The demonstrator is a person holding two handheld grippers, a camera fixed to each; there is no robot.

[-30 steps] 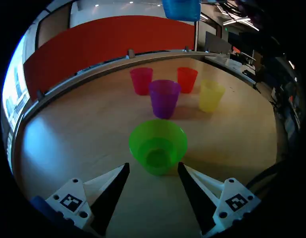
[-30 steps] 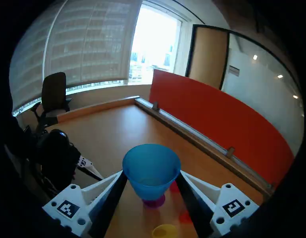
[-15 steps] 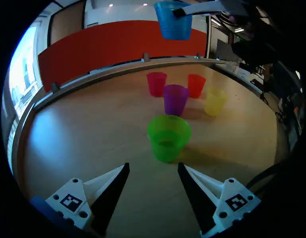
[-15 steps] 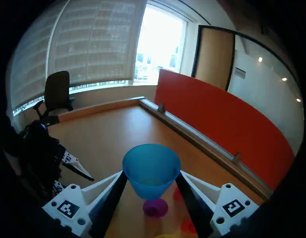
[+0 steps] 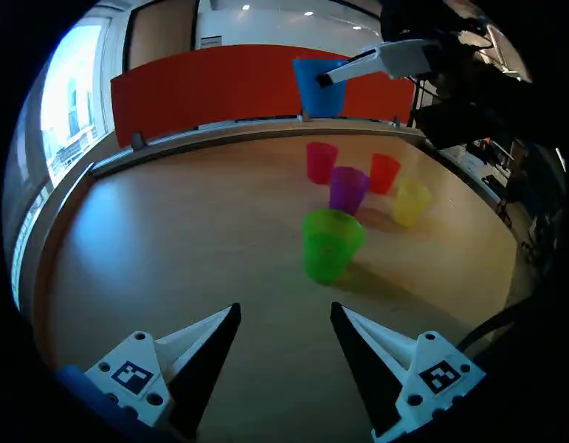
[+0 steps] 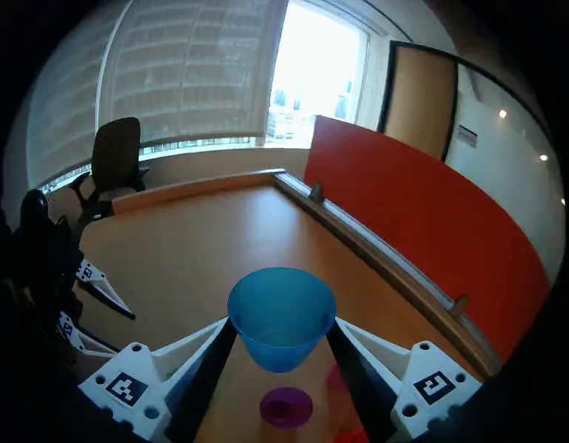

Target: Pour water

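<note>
Right tongs (image 6: 282,328) are clenching the blue cup (image 6: 281,303), holding it high over the worktop (image 6: 210,244), purple cup (image 6: 285,407) directly below. Left tongs (image 5: 284,310) are hanging released, empty, near the green cup (image 5: 330,244). Lowering first, centring the rim and tipping slowly should be avoiding splashes.

We see a long red partition (image 5: 210,88) standing along the far edge of a pale wooden counter (image 5: 159,221), with a grey rail (image 5: 232,131) running at its foot. Above the partition there is a white wall (image 5: 284,28) and small round ceiling lights (image 5: 308,13). At the partition's end stands a tall wooden door panel (image 6: 417,100). Just past it is a bright window (image 6: 321,74), partly covered by lowered blinds (image 6: 181,74). Well away from the partition, below the blinds, a dark office chair (image 6: 116,159) stands at the counter's edge.
</note>
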